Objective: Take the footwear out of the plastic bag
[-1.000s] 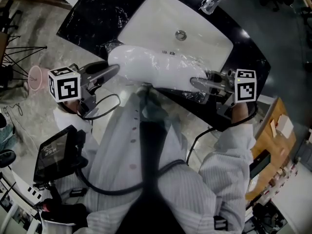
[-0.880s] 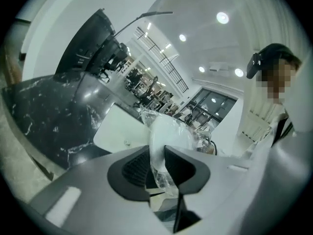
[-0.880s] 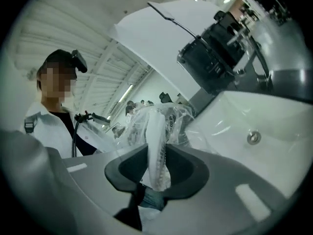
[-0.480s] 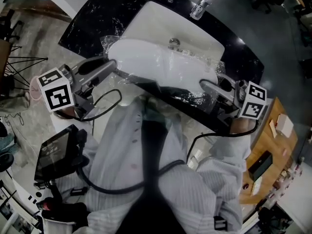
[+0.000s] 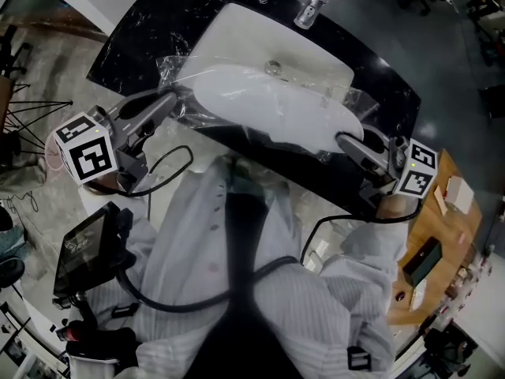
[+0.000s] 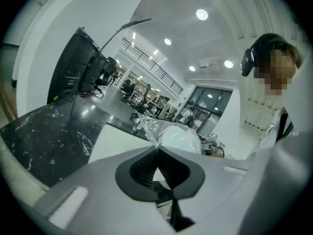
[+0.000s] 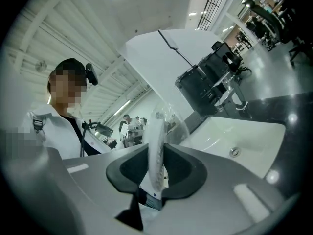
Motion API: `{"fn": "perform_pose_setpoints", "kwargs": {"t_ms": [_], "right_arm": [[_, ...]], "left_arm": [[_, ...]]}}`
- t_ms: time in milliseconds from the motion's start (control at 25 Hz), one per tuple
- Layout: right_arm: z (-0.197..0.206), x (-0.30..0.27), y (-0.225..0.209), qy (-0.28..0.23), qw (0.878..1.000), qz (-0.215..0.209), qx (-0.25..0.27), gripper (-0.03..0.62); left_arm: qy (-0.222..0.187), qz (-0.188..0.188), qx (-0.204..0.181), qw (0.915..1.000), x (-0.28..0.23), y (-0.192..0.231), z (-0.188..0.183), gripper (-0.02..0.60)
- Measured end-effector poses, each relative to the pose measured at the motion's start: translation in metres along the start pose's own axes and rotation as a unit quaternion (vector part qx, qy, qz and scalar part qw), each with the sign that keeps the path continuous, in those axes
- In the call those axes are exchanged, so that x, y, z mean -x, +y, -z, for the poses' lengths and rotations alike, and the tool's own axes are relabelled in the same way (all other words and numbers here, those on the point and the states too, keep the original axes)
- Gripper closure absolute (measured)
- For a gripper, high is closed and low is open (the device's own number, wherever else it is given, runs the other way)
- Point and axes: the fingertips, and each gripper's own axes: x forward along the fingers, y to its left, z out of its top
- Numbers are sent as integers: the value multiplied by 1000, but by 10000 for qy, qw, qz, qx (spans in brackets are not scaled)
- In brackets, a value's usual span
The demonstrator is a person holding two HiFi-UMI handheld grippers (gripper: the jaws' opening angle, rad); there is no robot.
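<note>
The plastic bag (image 5: 180, 68) with the white footwear (image 5: 268, 105) inside stretched across the front rim of the sink (image 5: 237, 34), just inside the counter's (image 5: 142, 22) near edge. The left gripper (image 5: 170, 101) pinched the bag's clear left end, jaws together. The right gripper (image 5: 347, 142) was clamped on the footwear's right end. Behind the bag, the basin lay open up to the faucet (image 5: 310, 5).

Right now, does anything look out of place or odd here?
Slightly odd: the white footwear, inside its plastic bag, is held over the sink between the left gripper and the right gripper. Nothing looks spilled or damaged.
</note>
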Motion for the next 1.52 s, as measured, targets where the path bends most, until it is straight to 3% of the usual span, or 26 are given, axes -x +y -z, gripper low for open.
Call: {"fn": "perform_pose_setpoints", "kwargs": {"t_ms": [280, 600, 760, 1000, 1120, 1360, 1520], "right_arm": [[-4, 38, -7, -396, 9980, 490, -69, 503], [-7, 79, -9, -924, 9800, 1751, 197, 505], [-9, 94, -10, -1209, 9565, 2637, 322, 505], [-20, 80, -5, -1574, 9073, 3792, 911, 505], [-27, 58, -3, -1872, 8892, 4026, 1103, 505], [-40, 16, 1, -2211, 8476, 4531, 1655, 504], [-40, -6, 4, -2196, 8399, 4604, 1851, 503]], "left_arm": [[-315, -384, 124, 9987, 24, 21, -13, 580], [-527, -1247, 114, 9907, 36, 47, -14, 580], [-752, -1779, 70, 9812, 37, 62, -16, 580], [-1151, -2460, 126, 9623, 22, 68, -13, 580], [-1408, -2690, -75, 9528, 9, 60, -14, 580], [-1796, -3127, -987, 9275, -13, 34, -27, 580], [-2060, -3085, -1304, 9195, -22, 16, -31, 580]]}}
